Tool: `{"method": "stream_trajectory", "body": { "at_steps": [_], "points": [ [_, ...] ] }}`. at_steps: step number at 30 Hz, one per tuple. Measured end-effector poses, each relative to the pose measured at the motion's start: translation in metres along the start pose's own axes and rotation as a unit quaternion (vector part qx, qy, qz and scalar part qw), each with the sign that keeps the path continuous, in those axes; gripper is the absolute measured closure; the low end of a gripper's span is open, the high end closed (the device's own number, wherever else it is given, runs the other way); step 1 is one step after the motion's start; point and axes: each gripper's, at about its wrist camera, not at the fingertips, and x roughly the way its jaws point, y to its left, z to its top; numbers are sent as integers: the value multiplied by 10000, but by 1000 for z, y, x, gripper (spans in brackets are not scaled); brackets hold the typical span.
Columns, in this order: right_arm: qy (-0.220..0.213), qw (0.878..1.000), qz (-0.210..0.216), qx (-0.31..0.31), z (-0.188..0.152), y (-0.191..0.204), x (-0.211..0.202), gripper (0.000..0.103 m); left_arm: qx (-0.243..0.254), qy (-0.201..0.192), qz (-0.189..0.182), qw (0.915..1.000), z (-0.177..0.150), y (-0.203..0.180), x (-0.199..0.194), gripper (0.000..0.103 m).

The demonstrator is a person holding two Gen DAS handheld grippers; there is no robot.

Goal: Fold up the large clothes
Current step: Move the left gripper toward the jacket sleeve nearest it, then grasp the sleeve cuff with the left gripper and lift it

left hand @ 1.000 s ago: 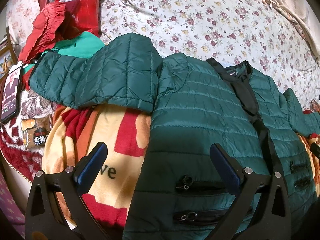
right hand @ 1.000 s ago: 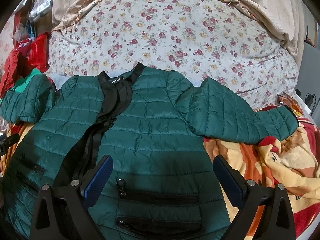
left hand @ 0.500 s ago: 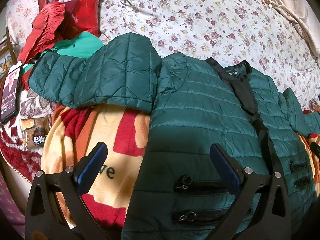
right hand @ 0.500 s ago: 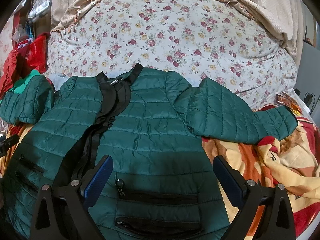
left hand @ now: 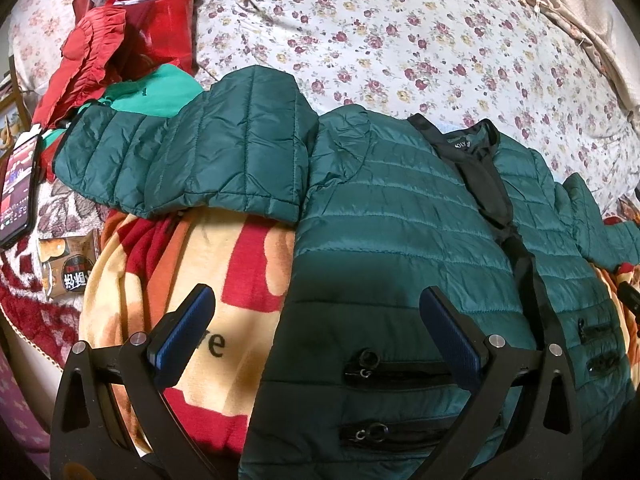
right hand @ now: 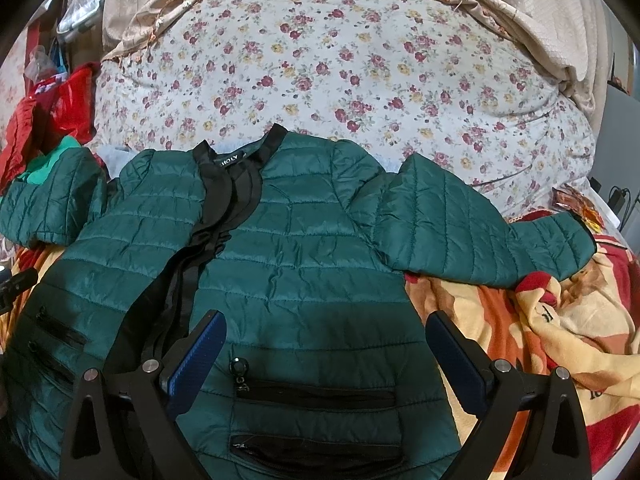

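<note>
A dark green quilted jacket (left hand: 400,240) lies front up on the bed, with black collar trim and black zip pockets. It also shows in the right wrist view (right hand: 288,264). Its sleeves spread out to each side: one (left hand: 192,160) at the left, the other (right hand: 472,228) at the right. My left gripper (left hand: 316,320) is open and empty above the jacket's lower left edge. My right gripper (right hand: 324,340) is open and empty above the jacket's lower right front.
A yellow and red blanket (left hand: 180,280) lies under the jacket, over a floral bedsheet (right hand: 360,80). Red clothes (left hand: 120,40) and a light green garment (left hand: 156,92) are piled at the far left. A phone (left hand: 18,192) and a snack packet (left hand: 68,268) lie at the left edge.
Both views have shifted very slightly. The jacket and both grippers stand as before.
</note>
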Motion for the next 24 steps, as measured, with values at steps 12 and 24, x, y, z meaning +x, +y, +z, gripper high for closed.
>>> {"method": "stream_trajectory", "body": {
  "at_steps": [12, 24],
  "points": [
    [6, 10000, -12, 6, -1, 0, 0, 4, -202, -120, 4, 9997, 30, 18, 1, 0],
    [119, 9999, -12, -45, -3, 7, 6, 4, -1380, -98, 1952, 9710, 112, 170, 66, 1]
  ]
}}
